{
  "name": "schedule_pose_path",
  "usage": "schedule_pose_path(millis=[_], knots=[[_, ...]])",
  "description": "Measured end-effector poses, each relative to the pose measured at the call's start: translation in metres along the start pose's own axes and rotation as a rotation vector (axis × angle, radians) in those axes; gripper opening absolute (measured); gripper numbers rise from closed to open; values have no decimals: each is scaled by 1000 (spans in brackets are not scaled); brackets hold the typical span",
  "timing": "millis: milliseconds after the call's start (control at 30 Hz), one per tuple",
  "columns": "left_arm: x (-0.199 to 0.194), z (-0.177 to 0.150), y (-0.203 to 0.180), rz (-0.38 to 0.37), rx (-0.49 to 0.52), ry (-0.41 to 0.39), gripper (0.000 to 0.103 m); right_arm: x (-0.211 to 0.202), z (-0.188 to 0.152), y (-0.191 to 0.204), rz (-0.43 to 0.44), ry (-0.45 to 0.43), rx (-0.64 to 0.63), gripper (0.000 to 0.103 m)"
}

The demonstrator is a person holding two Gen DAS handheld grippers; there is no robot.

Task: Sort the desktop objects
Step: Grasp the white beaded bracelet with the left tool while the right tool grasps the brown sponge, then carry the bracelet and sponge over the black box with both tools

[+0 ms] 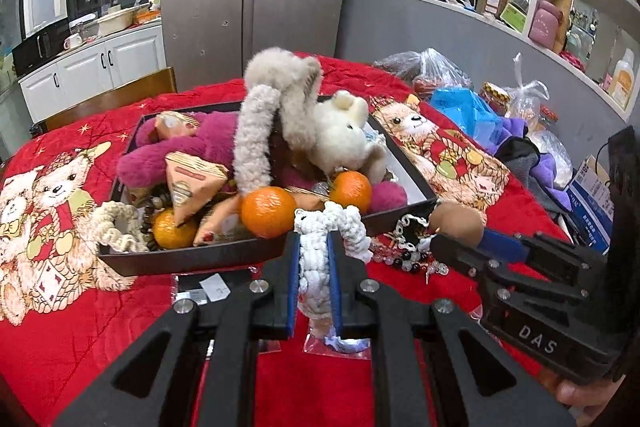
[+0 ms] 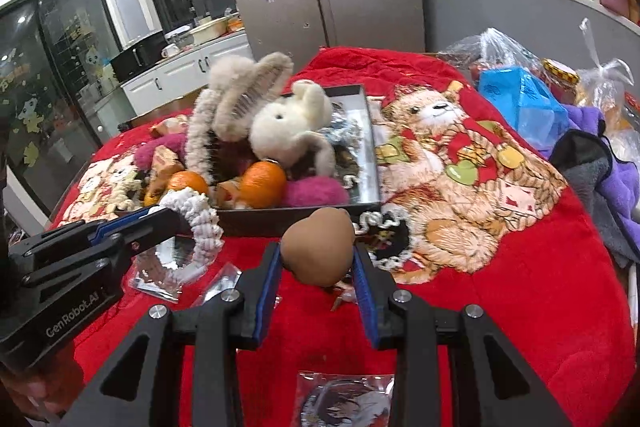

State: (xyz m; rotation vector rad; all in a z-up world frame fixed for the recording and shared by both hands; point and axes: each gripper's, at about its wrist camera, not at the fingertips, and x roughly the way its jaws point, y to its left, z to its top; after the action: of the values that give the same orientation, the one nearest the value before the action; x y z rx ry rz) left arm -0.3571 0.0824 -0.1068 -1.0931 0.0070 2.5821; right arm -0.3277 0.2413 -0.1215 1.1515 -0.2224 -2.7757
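**Both grippers loaded, held short of the tray's near wall**

Nearest the cameras, clear plastic sleeves (image 2: 344,401) lie flat on the red quilted bear-print cloth (image 2: 520,307), low enough to pass over. Above them the left gripper (image 1: 314,267) is clamped on a white knitted cord ornament (image 1: 320,239), pinched mid-length so its loose end droops. To its right, the right gripper (image 2: 316,287) is closed on a brown rounded egg-like object (image 2: 318,247), gripped across its width and held off the cloth. Just beyond, a black-and-white crocheted piece (image 2: 384,231) and loose beads (image 1: 412,261) lie at the tray's near right corner. The shallow black rectangular tray (image 1: 192,257) is heaped with plush animals (image 1: 344,135), oranges (image 1: 268,211) and paper packets (image 1: 192,179). Free room appears only along its right inner edge; the near wall probably has to be cleared from above. Plastic bags (image 1: 464,107) crowd the far right.
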Motion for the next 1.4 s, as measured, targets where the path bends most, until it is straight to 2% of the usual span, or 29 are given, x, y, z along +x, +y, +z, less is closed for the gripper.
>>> schedule_pose_path(millis=[133, 367, 500, 600, 933, 1133, 1400], knots=[[-6, 2, 1, 9, -3, -17, 13, -1, 2, 6, 80, -4, 25, 36], [-9, 3, -3, 10, 4, -16, 13, 3, 0, 18, 88, 7, -8, 36], [-15, 6, 4, 18, -12, -27, 13, 4, 2, 23, 131, 30, -15, 36], [-21, 10, 13, 4, -27, -28, 13, 0, 8, 24, 128, 28, -19, 36], [-48, 36, 46, 49, -76, -77, 13, -21, 49, 42, 126, -15, -71, 36], [-37, 67, 62, 74, -106, -67, 13, -11, 78, 60, 116, -13, -110, 36], [-14, 102, 80, 107, -124, -76, 13, -3, 115, 78, 67, -60, -178, 36]])
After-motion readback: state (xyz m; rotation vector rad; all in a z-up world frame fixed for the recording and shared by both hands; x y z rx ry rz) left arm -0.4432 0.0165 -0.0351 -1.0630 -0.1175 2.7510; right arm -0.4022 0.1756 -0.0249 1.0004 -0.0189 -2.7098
